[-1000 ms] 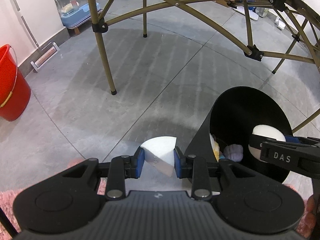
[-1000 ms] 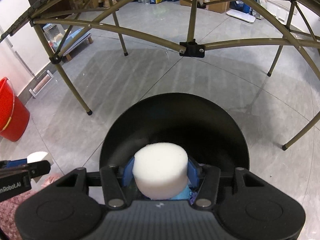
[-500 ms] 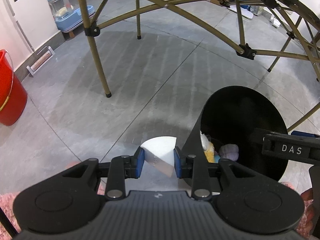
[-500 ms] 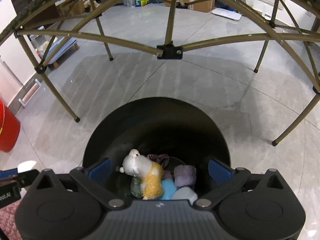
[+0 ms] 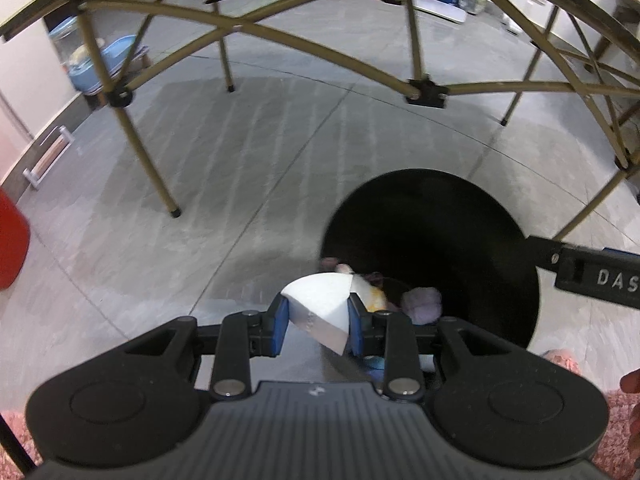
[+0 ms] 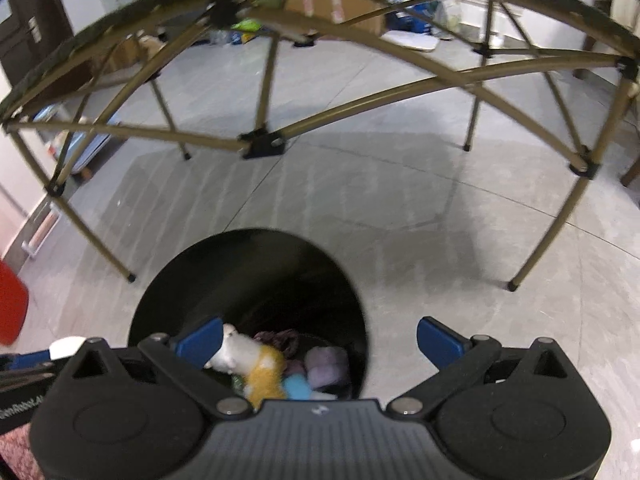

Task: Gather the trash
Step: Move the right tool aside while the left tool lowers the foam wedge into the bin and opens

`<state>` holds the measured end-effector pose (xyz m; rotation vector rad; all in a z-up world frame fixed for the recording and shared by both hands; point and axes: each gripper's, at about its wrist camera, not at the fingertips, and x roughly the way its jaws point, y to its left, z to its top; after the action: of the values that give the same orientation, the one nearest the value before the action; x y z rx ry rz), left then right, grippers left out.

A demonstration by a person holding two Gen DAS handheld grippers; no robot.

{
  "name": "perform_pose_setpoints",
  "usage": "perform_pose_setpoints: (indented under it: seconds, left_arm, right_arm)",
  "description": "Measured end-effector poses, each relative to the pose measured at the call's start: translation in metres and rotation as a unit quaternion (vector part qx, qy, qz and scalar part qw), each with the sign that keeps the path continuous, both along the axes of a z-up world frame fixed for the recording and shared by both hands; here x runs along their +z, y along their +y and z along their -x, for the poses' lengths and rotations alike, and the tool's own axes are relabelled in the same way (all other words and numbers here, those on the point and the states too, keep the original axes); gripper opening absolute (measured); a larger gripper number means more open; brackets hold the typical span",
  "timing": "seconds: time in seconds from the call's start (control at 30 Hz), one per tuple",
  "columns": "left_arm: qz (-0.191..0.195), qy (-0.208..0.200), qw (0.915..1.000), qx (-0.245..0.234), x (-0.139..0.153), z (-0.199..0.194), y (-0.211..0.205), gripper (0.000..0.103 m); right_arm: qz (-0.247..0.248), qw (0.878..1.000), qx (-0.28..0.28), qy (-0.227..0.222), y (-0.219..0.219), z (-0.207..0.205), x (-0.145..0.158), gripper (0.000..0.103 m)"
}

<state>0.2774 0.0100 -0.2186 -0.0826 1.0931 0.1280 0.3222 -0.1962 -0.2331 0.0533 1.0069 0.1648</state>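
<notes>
Gripping a white foam wedge (image 5: 320, 304), left gripper (image 5: 318, 322) fingers beside black bin (image 5: 480, 216); right gripper (image 6: 320, 344) fingers spread wide, empty

white foam wedge (image 5: 320, 304) beside open black bin (image 5: 436, 216) of soft scraps

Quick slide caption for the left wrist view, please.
Left gripper jaws clamp a white foam wedge at the near rim of the black bin.

The grey tiled floor (image 6: 360, 184) carries a black bin (image 6: 248, 272), the folding frame's legs (image 5: 148, 160) and a red bucket (image 5: 12, 248).
</notes>
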Motion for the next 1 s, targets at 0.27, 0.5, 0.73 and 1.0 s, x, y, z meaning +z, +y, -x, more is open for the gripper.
perform_pose_setpoints:
  seconds: [0.27, 0.5, 0.73, 1.0]
  left_arm:
    - [0.004, 0.012, 0.9993, -0.036, -0.005, -0.017, -0.038, 0.03]
    - [0.012, 0.026, 0.9983, -0.051, -0.012, -0.03, -0.061, 0.03]
    - [0.005, 0.047, 0.9973, -0.056, -0.023, -0.035, -0.074, 0.03]
    - [0.002, 0.062, 0.9967, -0.052, -0.033, -0.04, -0.088, 0.03]
  right_arm:
    - [0.0, 0.999, -0.043, -0.015, -0.035, -0.002, 0.011, 0.103]
    - [0.001, 0.997, -0.075, -0.022, -0.053, 0.0, 0.013, 0.103]
    - [0.011, 0.996, -0.087, -0.019, -0.059, -0.001, 0.01, 0.103]
    - [0.021, 0.996, -0.09, -0.015, -0.059, -0.001, 0.007, 0.103]
